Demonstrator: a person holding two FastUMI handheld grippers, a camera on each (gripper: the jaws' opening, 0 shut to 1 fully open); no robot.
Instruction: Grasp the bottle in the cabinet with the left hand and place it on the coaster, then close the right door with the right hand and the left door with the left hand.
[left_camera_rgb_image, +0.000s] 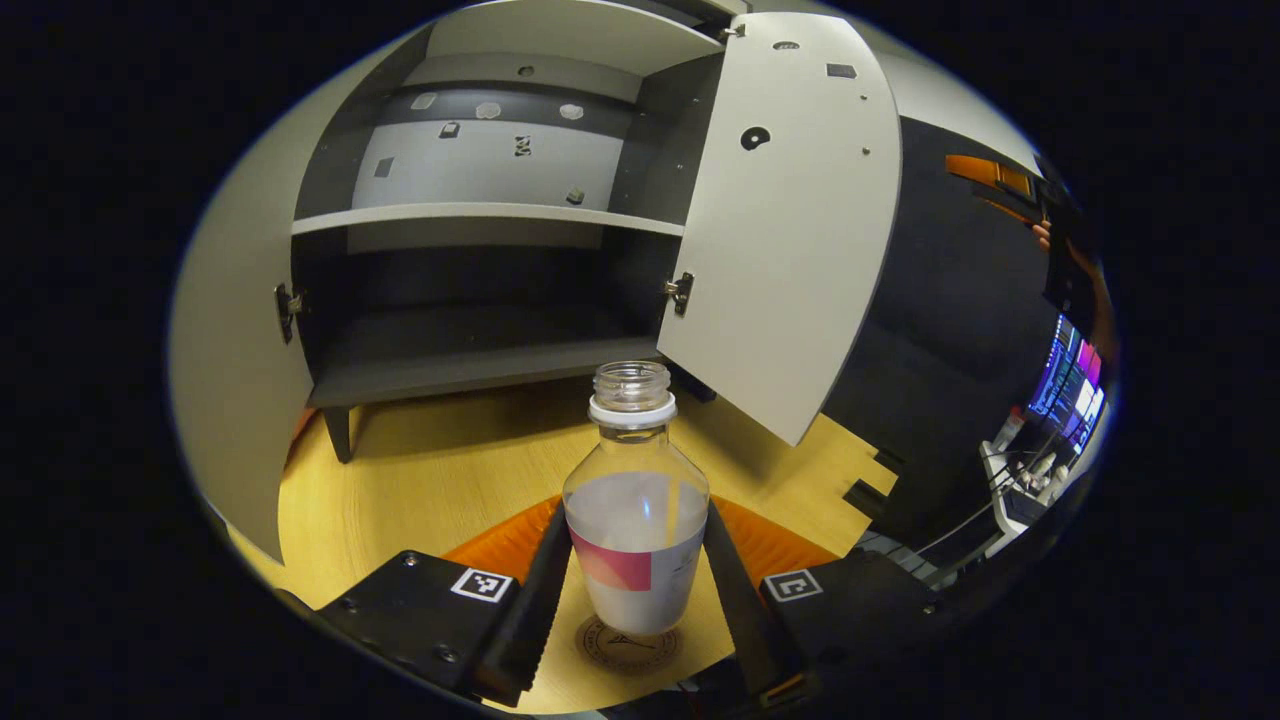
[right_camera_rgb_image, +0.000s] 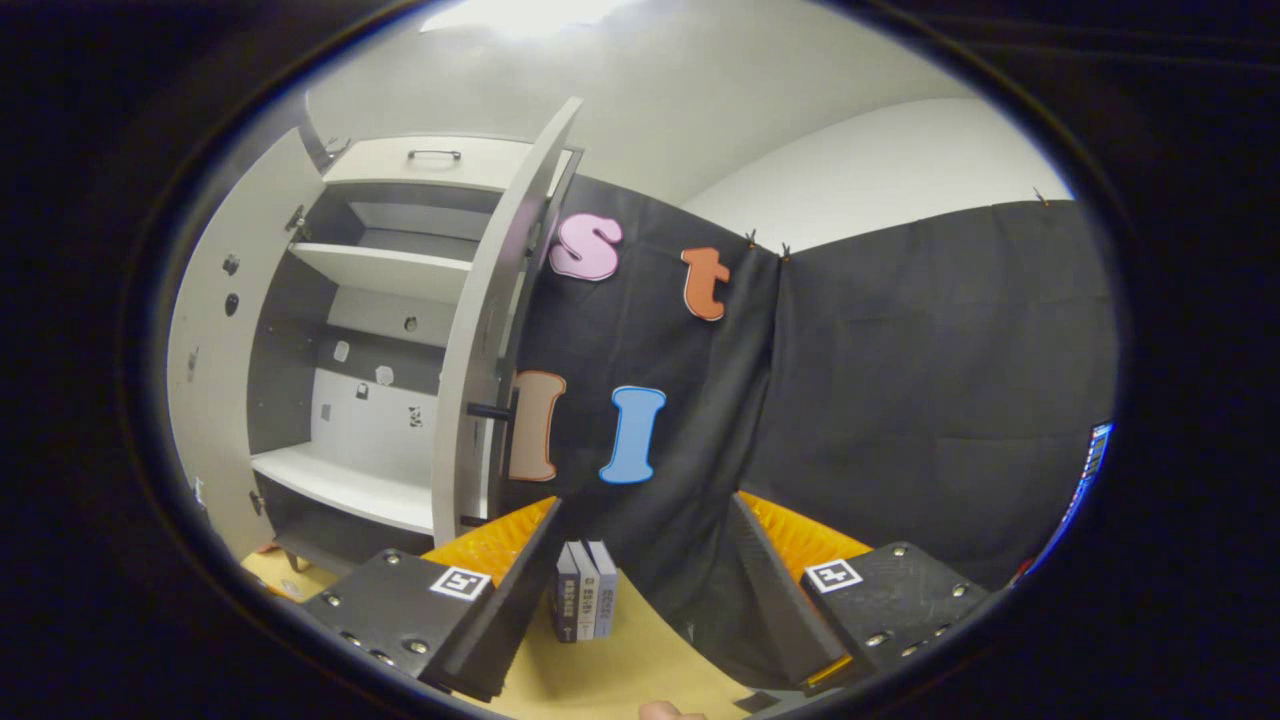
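Note:
A clear, capless bottle (left_camera_rgb_image: 636, 520) with a white and pink label stands upright on a round brown coaster (left_camera_rgb_image: 628, 648) on the wooden table. My left gripper (left_camera_rgb_image: 633, 510) holds it, both fingers pressed against its sides. Behind it the grey cabinet (left_camera_rgb_image: 480, 300) stands with bare shelves, its left door (left_camera_rgb_image: 225, 350) and right door (left_camera_rgb_image: 790, 220) both swung wide. In the right gripper view my right gripper (right_camera_rgb_image: 645, 503) is open with nothing between its fingers, off to the right of the cabinet's right door (right_camera_rgb_image: 480, 350), which I see edge-on with its black handle (right_camera_rgb_image: 490, 411).
Three small books (right_camera_rgb_image: 586, 603) stand on the table (right_camera_rgb_image: 620, 670) just beyond my right gripper. Black cloth hangs behind and to the right of the cabinet. A lit screen and cables (left_camera_rgb_image: 1060, 400) sit at the far right in the left gripper view.

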